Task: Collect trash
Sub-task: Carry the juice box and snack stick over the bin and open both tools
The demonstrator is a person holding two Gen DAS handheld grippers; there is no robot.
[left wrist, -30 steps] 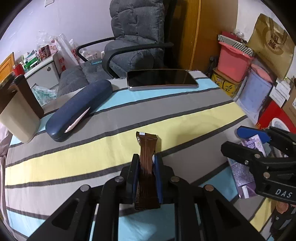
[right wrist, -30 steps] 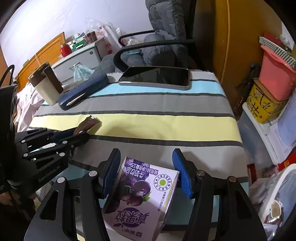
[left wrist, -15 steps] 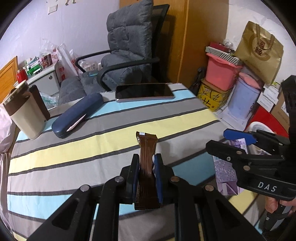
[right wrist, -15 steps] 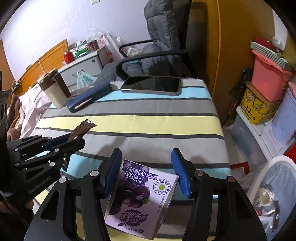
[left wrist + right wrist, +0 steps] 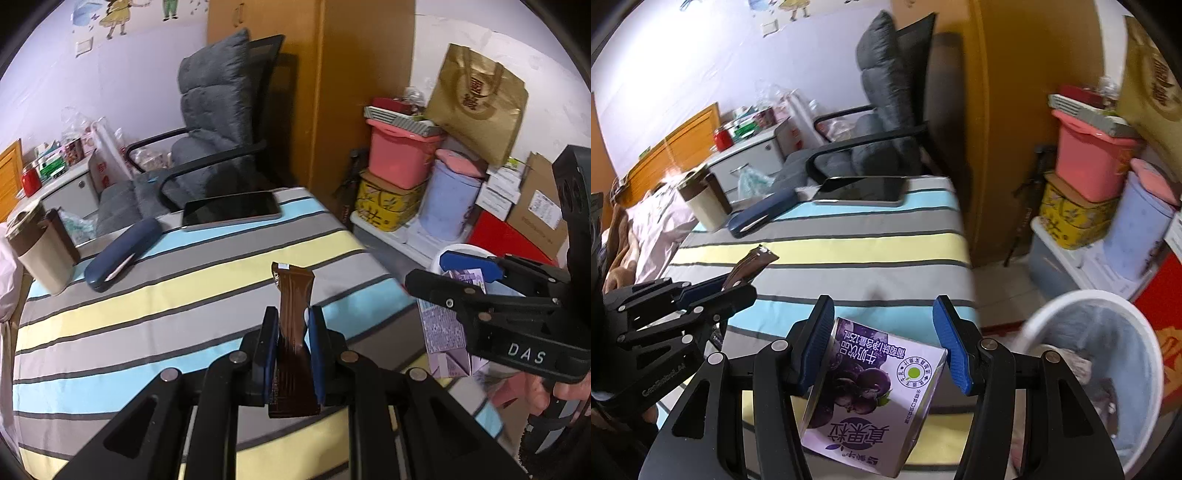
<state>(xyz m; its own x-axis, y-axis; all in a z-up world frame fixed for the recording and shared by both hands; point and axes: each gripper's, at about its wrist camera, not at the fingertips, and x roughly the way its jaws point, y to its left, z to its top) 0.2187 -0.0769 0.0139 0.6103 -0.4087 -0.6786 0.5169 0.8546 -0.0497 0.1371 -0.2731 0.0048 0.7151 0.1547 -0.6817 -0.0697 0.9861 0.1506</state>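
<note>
Left wrist view: looks along its fingers, angled down over the striped table [image 5: 155, 306], toward the grey chair [image 5: 207, 147]
Right wrist view: same heading, nearer the white bin [image 5: 1108, 362]
Shared: table, chair, each other's gripper

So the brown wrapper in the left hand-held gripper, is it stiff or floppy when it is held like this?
The brown wrapper probably has some stiffness: its free end stands up above the left hand-held gripper without drooping. It looks flat and thin, so likely light. Its glossy, creased surface suggests it could slip or crumple under a weak or uneven grip.
</note>
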